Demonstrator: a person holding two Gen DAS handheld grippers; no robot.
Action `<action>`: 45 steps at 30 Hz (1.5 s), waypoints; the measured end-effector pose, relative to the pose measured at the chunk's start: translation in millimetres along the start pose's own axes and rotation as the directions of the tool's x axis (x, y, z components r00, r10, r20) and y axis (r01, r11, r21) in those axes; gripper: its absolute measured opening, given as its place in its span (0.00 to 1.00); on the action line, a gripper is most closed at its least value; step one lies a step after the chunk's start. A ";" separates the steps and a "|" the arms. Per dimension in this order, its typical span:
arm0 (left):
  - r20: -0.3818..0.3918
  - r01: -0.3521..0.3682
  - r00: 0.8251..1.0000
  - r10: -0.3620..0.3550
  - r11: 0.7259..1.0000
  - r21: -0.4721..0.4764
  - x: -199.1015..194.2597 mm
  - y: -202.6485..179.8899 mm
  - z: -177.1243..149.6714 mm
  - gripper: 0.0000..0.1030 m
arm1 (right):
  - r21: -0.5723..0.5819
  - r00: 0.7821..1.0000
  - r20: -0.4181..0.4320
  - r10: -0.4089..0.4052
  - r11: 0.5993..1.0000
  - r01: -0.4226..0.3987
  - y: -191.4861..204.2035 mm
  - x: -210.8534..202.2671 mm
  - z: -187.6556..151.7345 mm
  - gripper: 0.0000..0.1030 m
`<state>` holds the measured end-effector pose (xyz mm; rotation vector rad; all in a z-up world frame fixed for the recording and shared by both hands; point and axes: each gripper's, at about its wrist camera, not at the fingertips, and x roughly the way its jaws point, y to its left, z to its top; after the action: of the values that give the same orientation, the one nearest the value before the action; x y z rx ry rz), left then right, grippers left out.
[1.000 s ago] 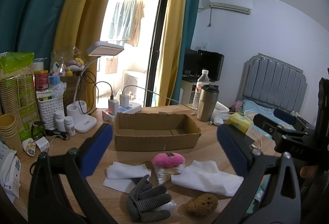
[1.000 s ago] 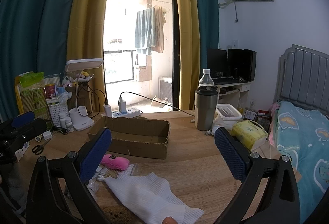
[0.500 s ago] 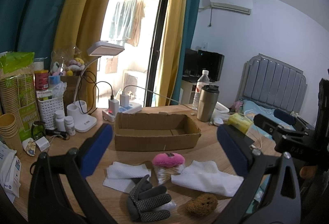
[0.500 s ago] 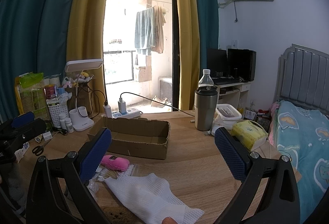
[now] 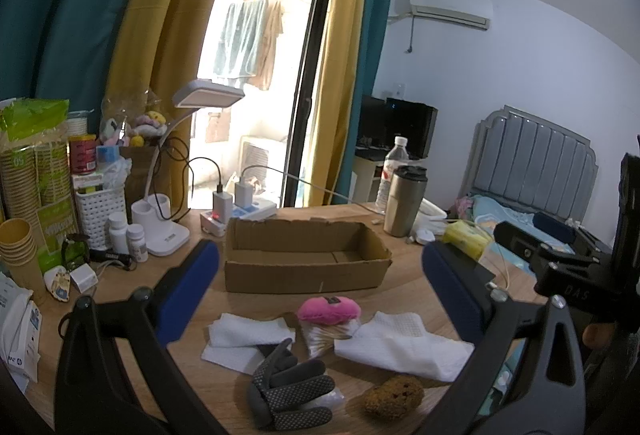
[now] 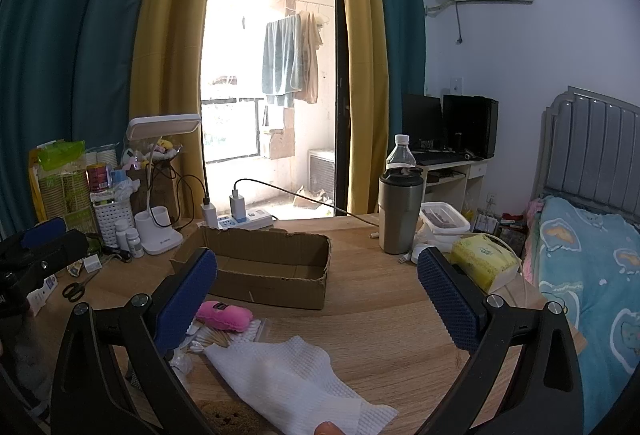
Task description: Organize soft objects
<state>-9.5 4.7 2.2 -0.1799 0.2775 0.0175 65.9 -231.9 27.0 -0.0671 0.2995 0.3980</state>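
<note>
An open cardboard box (image 5: 306, 259) stands on the wooden table; it also shows in the right wrist view (image 6: 264, 265). In front of it lie a pink plush (image 5: 329, 310), two white cloths (image 5: 248, 339) (image 5: 400, 345), a grey glove (image 5: 290, 391), a brown sponge (image 5: 394, 395) and a bag of cotton swabs (image 5: 322, 335). My left gripper (image 5: 320, 295) is open and empty, above these. My right gripper (image 6: 316, 295) is open and empty, above the right white cloth (image 6: 296, 379) and pink plush (image 6: 224, 315).
A desk lamp (image 5: 168, 223), power strip (image 5: 244, 211), pill bottles (image 5: 128, 241), white basket (image 5: 98, 211) and paper cups (image 5: 18, 251) crowd the left. A steel tumbler (image 6: 400, 213), water bottle (image 6: 400, 155) and yellow tissue pack (image 6: 484, 263) stand right. A bed (image 6: 584, 259) lies beyond the table's right edge.
</note>
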 end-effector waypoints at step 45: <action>-0.278 -0.100 0.957 0.080 0.993 -0.059 60.6 40.2 -74.0 0.99 | 0.019 0.952 -0.302 0.058 0.998 -0.055 -5.9 83.3 -77.7 0.99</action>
<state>27.1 30.6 -91.4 -0.2425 0.5635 0.0937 120.1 -215.9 -72.1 -0.1102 0.6077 0.4434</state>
